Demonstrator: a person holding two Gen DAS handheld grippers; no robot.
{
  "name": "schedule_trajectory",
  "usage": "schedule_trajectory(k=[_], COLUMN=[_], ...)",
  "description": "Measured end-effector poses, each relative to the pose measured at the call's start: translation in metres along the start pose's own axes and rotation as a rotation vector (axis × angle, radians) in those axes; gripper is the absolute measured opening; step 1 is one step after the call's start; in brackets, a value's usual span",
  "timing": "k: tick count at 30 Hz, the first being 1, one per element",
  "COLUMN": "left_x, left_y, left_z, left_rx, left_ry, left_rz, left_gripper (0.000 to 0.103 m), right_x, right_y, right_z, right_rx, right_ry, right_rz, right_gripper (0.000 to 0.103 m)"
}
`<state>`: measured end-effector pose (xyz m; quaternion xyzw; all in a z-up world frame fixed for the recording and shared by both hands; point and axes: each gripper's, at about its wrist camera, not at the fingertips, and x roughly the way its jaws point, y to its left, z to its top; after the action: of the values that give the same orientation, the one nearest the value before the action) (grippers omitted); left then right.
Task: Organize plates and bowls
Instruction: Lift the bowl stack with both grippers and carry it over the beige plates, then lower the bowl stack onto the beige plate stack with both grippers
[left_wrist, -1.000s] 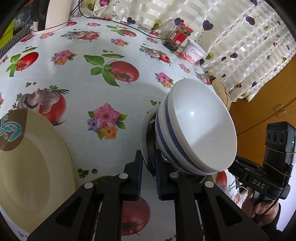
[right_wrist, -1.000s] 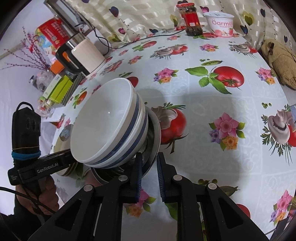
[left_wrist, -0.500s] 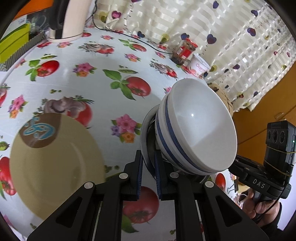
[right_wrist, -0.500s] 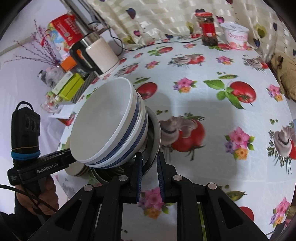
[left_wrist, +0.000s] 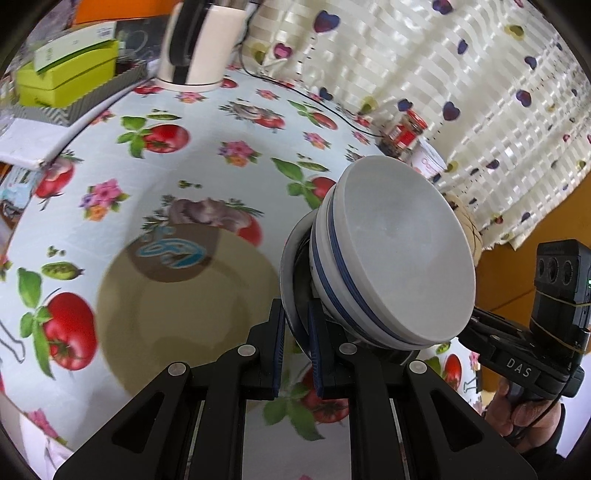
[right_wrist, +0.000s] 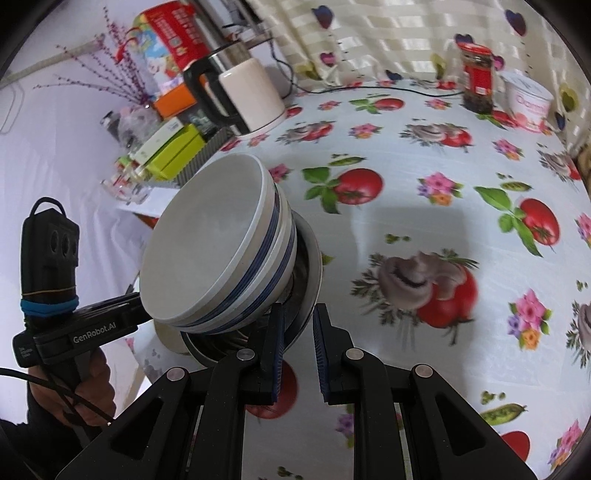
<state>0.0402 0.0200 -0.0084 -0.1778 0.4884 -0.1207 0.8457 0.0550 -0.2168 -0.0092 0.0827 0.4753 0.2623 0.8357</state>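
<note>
Both grippers pinched opposite edges of one plate (left_wrist: 291, 258) that carried stacked bowls (left_wrist: 399, 254), held above the table (left_wrist: 207, 155). The left gripper (left_wrist: 295, 332) and right gripper (right_wrist: 298, 332) were each nearly closed on its rim. A tan plate (left_wrist: 177, 306) lay on the tablecloth below.

A home dining corner: vegetable-print tablecloth (right_wrist: 424, 229), electric kettle (right_wrist: 243, 96), heart-patterned curtain (left_wrist: 461, 74), sauce jar (right_wrist: 478, 83).

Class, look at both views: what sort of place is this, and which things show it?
Probably a home kitchen or dining table: a fruit-print tablecloth, an electric kettle and a food jar before a curtain.
</note>
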Motion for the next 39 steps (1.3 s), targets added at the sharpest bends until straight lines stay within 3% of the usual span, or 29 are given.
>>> schedule_trajectory(k=[22, 39], left_x=[-0.027, -0.026], left_y=[0.075, 0.088], left_z=[-0.015, -0.018], left_rx=[-0.14, -0.166], left_ry=[-0.035, -0.03], left_rz=[0.105, 0.132], left_gripper=[0.013, 0.012], right_x=[0.063, 0.088], right_y=[0.07, 0.081], right_z=[0.015, 0.017], right_rx=[-0.136, -0.167], right_ry=[0.103, 0.16], right_rz=[0.07, 0.074], right_gripper=[0.015, 0.017])
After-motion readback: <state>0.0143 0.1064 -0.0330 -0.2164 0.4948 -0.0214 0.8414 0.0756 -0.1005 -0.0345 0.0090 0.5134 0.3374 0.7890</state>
